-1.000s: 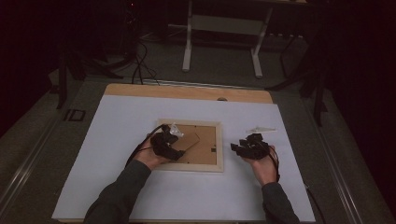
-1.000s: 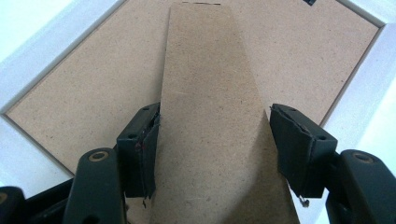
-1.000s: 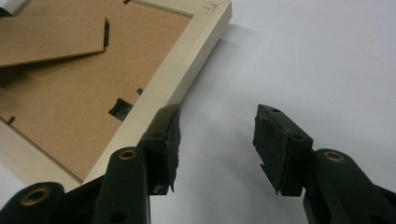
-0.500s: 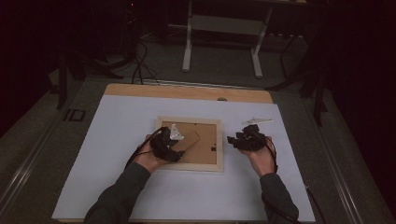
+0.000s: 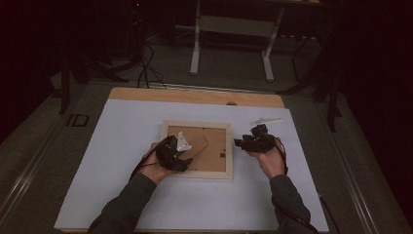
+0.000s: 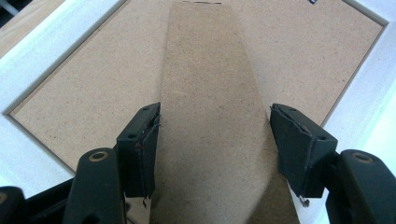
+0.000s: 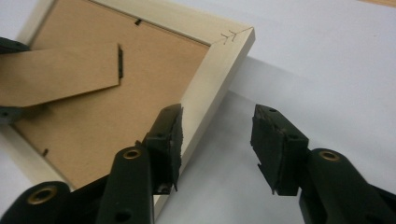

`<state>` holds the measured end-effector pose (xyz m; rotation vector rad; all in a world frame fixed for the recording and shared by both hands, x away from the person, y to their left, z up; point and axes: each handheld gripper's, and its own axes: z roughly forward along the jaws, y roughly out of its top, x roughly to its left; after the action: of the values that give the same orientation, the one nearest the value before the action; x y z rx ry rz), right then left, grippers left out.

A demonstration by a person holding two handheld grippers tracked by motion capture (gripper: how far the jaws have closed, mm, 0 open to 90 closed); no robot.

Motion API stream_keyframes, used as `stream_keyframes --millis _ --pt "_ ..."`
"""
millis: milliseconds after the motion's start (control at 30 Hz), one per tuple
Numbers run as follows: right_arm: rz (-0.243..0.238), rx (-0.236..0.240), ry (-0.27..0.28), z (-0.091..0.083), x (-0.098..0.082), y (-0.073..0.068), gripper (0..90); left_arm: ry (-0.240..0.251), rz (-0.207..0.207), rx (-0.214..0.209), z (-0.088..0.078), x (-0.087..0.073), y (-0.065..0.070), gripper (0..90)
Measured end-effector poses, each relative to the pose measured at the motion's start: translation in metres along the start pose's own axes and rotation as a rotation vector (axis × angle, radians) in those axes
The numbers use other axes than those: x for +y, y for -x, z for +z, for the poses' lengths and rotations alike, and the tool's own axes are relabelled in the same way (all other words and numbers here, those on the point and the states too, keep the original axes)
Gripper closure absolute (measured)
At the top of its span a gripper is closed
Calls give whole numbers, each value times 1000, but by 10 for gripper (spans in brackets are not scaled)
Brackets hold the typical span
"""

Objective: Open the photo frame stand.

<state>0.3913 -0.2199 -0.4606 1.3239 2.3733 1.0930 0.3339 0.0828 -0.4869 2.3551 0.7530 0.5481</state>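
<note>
Partly, frame (image 6: 93, 84) cropped, stand (image 6: 210, 116) base hidden

Your count: one picture frame (image 5: 197, 166) lying back-up at the counter's (image 5: 122, 146) centre, one cardboard stand flap (image 6: 210, 116) on it, one small white strip (image 5: 266, 120) at 1 o'clock, two grippers, left (image 5: 176, 148) and right (image 5: 239, 143).

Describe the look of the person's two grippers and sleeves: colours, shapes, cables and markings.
Both sleeves are dark grey. The left gripper and right gripper are black, each with two blocky fingers faced with worn, ragged pads and brass-coloured rivets. A black cable loops beside the right hand. The left gripper carries a grey three-cornered plate.
</note>
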Motion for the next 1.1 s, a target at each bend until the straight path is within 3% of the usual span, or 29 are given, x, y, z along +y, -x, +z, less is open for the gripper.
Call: stream_keyframes --millis 400,900,1100 --pt "8 24 -23 10 11 -4 555 28 32 40 -4 -2 7 383" --pt "38 96 -47 20 14 1 522 63 79 96 -11 -4 17 383" --pt "34 126 -55 21 16 3 530 81 115 132 -14 -4 22 383"
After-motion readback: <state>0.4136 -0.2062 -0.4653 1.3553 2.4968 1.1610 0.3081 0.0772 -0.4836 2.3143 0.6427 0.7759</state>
